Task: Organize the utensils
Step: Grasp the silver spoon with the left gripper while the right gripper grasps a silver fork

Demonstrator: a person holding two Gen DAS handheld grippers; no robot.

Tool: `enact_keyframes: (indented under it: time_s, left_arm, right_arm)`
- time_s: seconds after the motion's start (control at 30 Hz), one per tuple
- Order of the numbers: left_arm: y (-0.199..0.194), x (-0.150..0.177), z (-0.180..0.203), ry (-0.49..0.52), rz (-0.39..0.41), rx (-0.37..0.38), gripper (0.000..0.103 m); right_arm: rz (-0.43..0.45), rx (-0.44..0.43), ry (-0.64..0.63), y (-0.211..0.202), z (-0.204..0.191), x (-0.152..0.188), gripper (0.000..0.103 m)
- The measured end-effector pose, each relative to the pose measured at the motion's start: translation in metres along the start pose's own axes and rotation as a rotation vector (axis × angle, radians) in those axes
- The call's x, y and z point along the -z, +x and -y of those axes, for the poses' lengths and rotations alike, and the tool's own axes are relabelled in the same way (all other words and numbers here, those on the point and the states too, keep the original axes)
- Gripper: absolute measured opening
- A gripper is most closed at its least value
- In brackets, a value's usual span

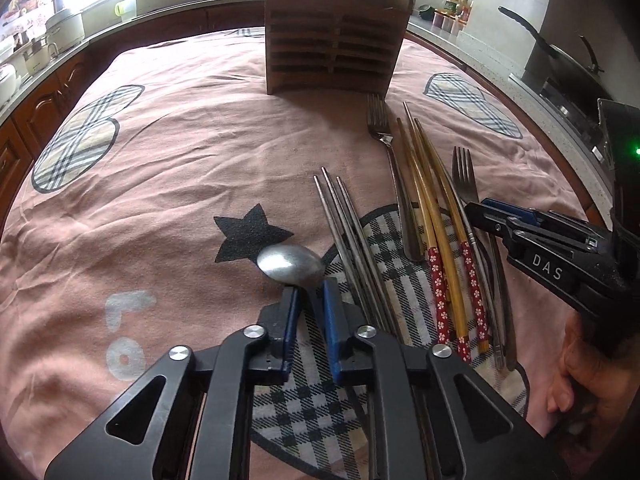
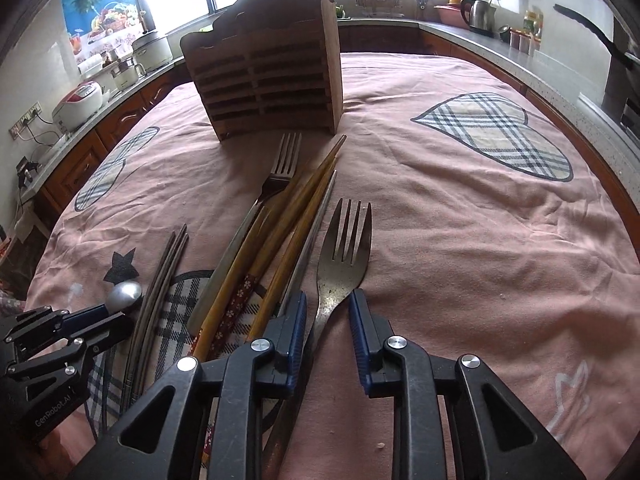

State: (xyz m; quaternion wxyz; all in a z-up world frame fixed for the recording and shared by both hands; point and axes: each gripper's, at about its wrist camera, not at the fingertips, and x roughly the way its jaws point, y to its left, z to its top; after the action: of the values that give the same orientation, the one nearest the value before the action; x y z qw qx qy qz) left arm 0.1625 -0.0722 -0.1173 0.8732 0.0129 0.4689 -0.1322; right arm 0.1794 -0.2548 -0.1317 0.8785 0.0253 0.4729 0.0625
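Note:
A metal spoon [image 1: 291, 262] lies on the pink cloth, and my left gripper [image 1: 310, 292] straddles its neck with a narrow gap, open. My right gripper [image 2: 327, 304] is open around the handle of a metal fork [image 2: 344, 248], lying flat. A second fork [image 2: 280, 168], several wooden chopsticks [image 2: 304, 200] and metal chopsticks [image 2: 168, 264] lie between them. The wooden utensil holder [image 1: 334, 36] stands upright at the back; it also shows in the right wrist view [image 2: 268, 76]. The right gripper body [image 1: 552, 248] appears at the right of the left wrist view.
The pink cloth [image 1: 180, 152] with plaid hearts covers the table. Kitchen counters with pots [image 1: 64, 26], a kettle [image 2: 478, 12] and a pan [image 1: 560, 56] ring the table.

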Motion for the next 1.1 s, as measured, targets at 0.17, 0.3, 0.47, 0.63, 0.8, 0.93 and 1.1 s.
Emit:
enact_keyframes:
  time_s: [0.17,0.3,0.47,0.63,0.8,0.93,1.1]
  left_arm:
    - [-0.004,-0.001,-0.007,-0.023,0.008,0.039,0.004]
    - [-0.016,-0.003,-0.012,-0.033,0.043,0.06,0.004]
    - [-0.035,-0.006,-0.022,-0.061,0.095,0.105,0.002]
    - [-0.055,-0.011,-0.028,-0.072,0.154,0.114,0.002]
    - [-0.071,-0.017,-0.032,-0.081,0.202,0.118,0.002]
    - [-0.08,-0.022,-0.034,-0.084,0.234,0.122,0.002]
    - [-0.088,-0.028,-0.037,-0.082,0.268,0.12,0.002]
  right_arm:
    - [0.014,-0.027,0.027,-0.005,0.004,-0.001,0.009]
    - [0.034,-0.065,0.044,-0.014,0.005,-0.004,0.008]
    - [0.08,-0.122,0.071,-0.03,0.007,-0.01,0.008]
    - [0.144,-0.154,0.084,-0.051,0.006,-0.018,0.008]
    - [0.195,-0.165,0.077,-0.069,0.003,-0.025,0.008]
    - [0.226,-0.174,0.072,-0.08,0.001,-0.031,0.008]
    - [0.268,-0.169,0.059,-0.092,0.0,-0.038,0.0]
